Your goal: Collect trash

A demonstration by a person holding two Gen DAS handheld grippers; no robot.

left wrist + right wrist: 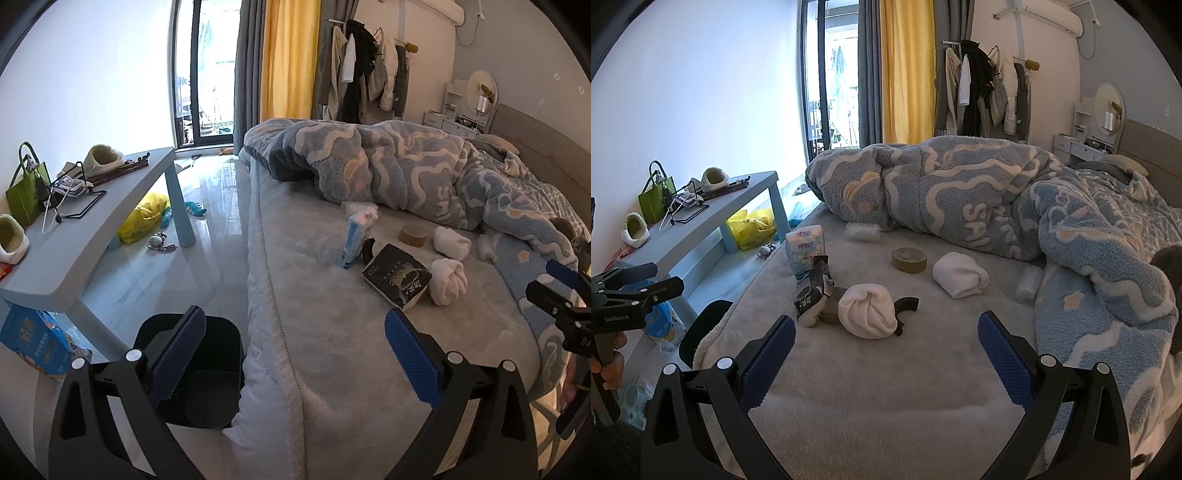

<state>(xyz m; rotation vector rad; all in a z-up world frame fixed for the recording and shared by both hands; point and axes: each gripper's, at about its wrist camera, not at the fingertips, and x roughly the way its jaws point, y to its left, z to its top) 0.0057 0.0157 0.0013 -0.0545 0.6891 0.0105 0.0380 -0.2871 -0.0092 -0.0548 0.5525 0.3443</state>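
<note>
Loose items lie on the grey bed [332, 350]: a crumpled black packet [397, 280] [812, 299], a blue-and-white tissue pack [356, 236] [807, 251], a brown tape roll [412, 234] [908, 259] and two pieces of bubble wrap [862, 232] [1028, 282]. Two rolled white socks [868, 310] [960, 275] rest among them. A black trash bin [199, 369] [701, 332] stands on the floor against the bed's left side. My left gripper [295, 343] hangs open over the bin and bed edge. My right gripper [886, 343] is open above the bed, short of the nearer sock.
A rumpled blue blanket [979, 192] covers the far and right side of the bed. A light blue table [74, 236] with slippers and a green bag stands left, with a yellow bag [144, 218] beneath. A hand [609, 365] holds the left tool.
</note>
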